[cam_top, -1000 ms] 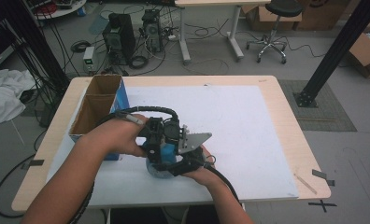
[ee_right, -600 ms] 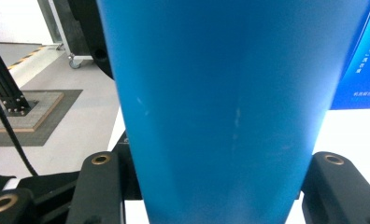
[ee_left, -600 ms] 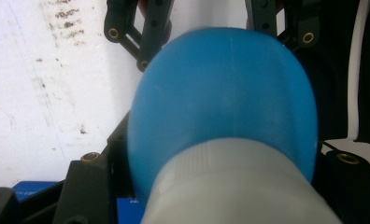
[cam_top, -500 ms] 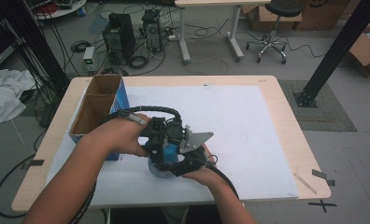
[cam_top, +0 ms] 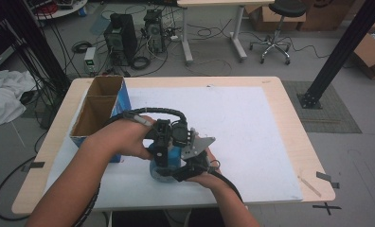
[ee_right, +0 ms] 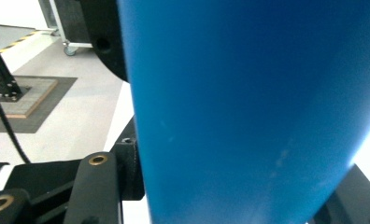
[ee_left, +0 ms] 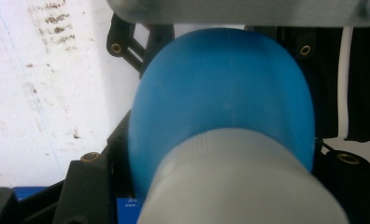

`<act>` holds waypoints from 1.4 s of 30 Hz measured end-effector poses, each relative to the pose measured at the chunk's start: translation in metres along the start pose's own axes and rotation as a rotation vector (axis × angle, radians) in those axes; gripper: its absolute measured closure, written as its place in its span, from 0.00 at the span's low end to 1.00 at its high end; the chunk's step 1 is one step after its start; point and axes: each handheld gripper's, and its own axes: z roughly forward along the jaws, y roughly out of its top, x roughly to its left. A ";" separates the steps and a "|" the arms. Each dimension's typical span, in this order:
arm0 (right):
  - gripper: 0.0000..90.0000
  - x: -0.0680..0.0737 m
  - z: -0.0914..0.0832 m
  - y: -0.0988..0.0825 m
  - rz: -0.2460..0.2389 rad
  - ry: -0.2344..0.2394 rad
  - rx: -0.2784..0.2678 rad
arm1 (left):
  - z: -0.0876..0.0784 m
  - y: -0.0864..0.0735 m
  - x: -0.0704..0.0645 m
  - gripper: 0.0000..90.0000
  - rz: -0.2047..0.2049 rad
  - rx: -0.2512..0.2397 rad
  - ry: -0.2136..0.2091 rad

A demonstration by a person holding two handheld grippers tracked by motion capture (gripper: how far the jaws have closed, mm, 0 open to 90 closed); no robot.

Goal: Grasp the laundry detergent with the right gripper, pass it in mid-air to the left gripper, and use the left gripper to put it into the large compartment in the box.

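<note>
A blue bottle (cam_top: 163, 166) with a pale grey ribbed cap (ee_left: 239, 182) stands on the white sheet near the table's front edge. Both hands crowd around it. My left gripper (cam_top: 163, 150) comes from the left and is shut on the cap, which sits between its black jaws in the left gripper view, with the blue body (ee_left: 220, 88) behind. My right gripper (cam_top: 178, 171) reaches in from the front right. The bottle's blue body (ee_right: 248, 112) sits between its jaws. Those jaws have just been opening a little, and they still touch the bottle.
An open cardboard box with blue sides (cam_top: 98, 106) stands at the table's left, close behind my left hand. The white sheet (cam_top: 252, 132) covers most of the wooden table (cam_top: 294, 109). Beyond the table are computer cases, cables, a stool and a black post.
</note>
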 end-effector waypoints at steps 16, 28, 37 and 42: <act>0.12 -0.010 -0.017 0.007 0.068 -0.031 0.055 | -0.007 -0.005 0.004 0.43 -0.026 -0.005 0.012; 0.20 -0.024 -0.048 0.019 0.135 0.133 0.315 | -0.015 -0.013 0.008 0.43 -0.059 0.008 0.012; 0.17 -0.030 -0.065 0.027 0.205 0.066 0.557 | -0.026 -0.018 0.013 0.43 -0.083 0.004 0.027; 0.16 -0.032 -0.078 0.033 0.190 0.022 0.634 | -0.034 -0.021 0.017 0.43 -0.101 0.010 0.031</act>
